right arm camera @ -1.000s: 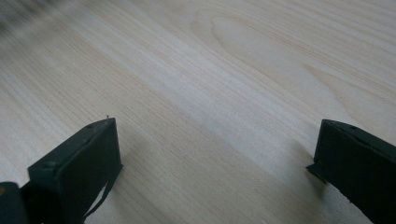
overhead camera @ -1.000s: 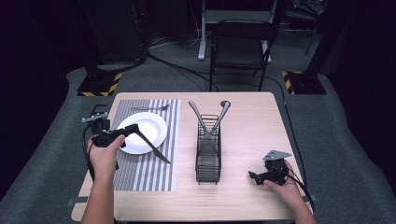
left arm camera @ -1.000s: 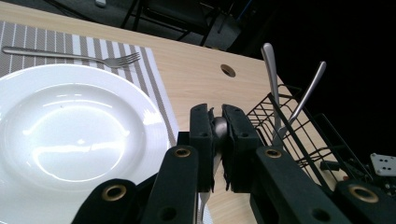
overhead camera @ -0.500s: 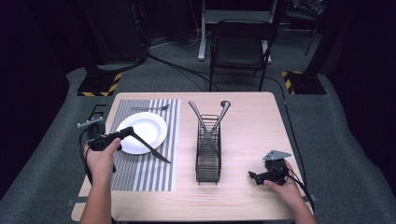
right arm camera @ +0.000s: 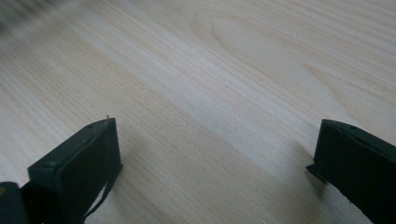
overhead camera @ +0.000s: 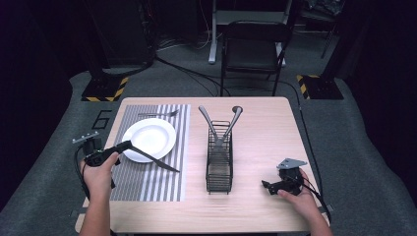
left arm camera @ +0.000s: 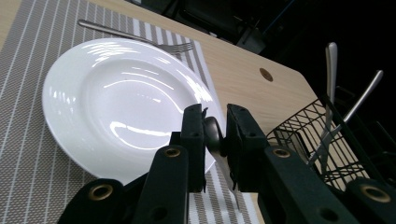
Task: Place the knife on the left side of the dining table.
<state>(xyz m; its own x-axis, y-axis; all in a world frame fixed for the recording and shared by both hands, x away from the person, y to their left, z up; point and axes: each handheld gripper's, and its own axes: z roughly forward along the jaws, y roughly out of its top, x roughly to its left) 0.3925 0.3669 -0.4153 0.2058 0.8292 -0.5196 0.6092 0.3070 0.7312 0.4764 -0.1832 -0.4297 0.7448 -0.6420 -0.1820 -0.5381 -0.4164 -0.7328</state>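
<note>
Left gripper (left arm camera: 215,128): jaws closed on the handle of a knife (overhead camera: 156,162), seen pinched between them in the left gripper view; held by the left hand (overhead camera: 100,169) over the table's left edge.
Knife: blade slants from the jaws toward the table's near edge, over the striped placemat (overhead camera: 147,182), passing the plate's near rim.
Plate (overhead camera: 149,139): white, on the placemat in the table's left half.
Fork (overhead camera: 158,114): lies on the placemat just beyond the plate, toward the far edge.
Wire basket (overhead camera: 219,164): black, mid-table; two metal utensils (overhead camera: 220,123) stand in its far end, handles splayed apart.
Right gripper (overhead camera: 273,186): jaws spread wide with bare wood between them; rests low near the table's near right corner, in the right hand (overhead camera: 301,199).
</note>
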